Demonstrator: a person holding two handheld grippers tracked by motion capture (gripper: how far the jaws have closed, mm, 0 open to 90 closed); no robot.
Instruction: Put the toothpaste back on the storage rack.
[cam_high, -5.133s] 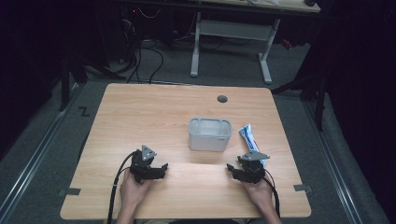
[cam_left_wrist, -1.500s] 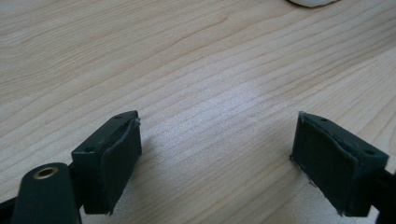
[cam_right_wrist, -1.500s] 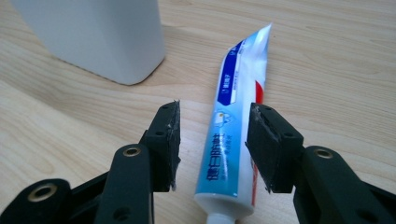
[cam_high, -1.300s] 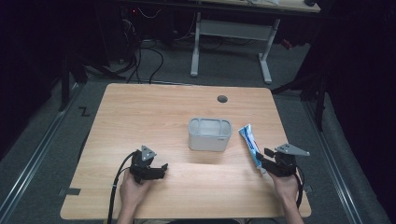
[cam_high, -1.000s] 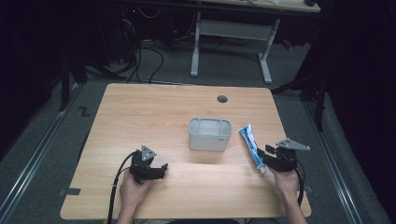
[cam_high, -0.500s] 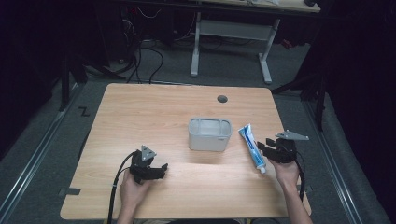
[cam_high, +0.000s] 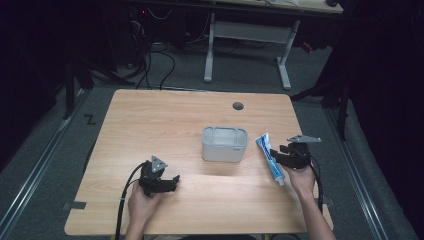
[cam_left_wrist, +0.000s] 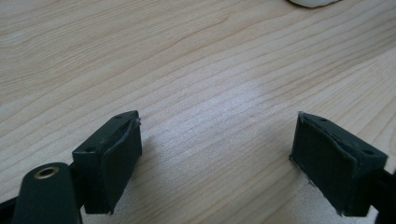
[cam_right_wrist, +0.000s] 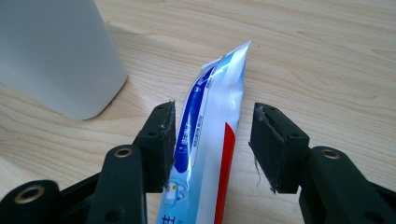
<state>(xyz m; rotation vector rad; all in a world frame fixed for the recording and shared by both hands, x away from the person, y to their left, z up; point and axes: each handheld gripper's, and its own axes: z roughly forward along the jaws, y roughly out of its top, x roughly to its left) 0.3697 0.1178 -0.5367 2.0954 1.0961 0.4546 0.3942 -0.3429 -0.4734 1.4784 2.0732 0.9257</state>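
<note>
A blue, white and red toothpaste tube (cam_high: 266, 150) lies flat on the wooden table (cam_high: 165, 120), just right of a white oval container (cam_high: 224, 144). My right gripper (cam_high: 276, 156) reaches in from the right at the tube's middle. In the right gripper view the tube (cam_right_wrist: 210, 93) lies between the jaws, which have just been opening. The left pad is at the tube's edge and a gap shows before the right pad, so my right gripper (cam_right_wrist: 212, 126) is open. My left gripper (cam_high: 172, 181) rests near the front left, and its jaws (cam_left_wrist: 215, 158) are open over bare wood.
The white container (cam_right_wrist: 51, 51) stands close on the left of the right gripper's jaws. A round cable hole (cam_high: 238, 106) sits at the table's far side. The right table edge is near the right hand. Desk legs and cables stand on the dark floor beyond.
The right gripper has shifted a little left and away from the person, over the tube, and its jaws have spread wider. The tube stays on the table. The left gripper has not moved.
</note>
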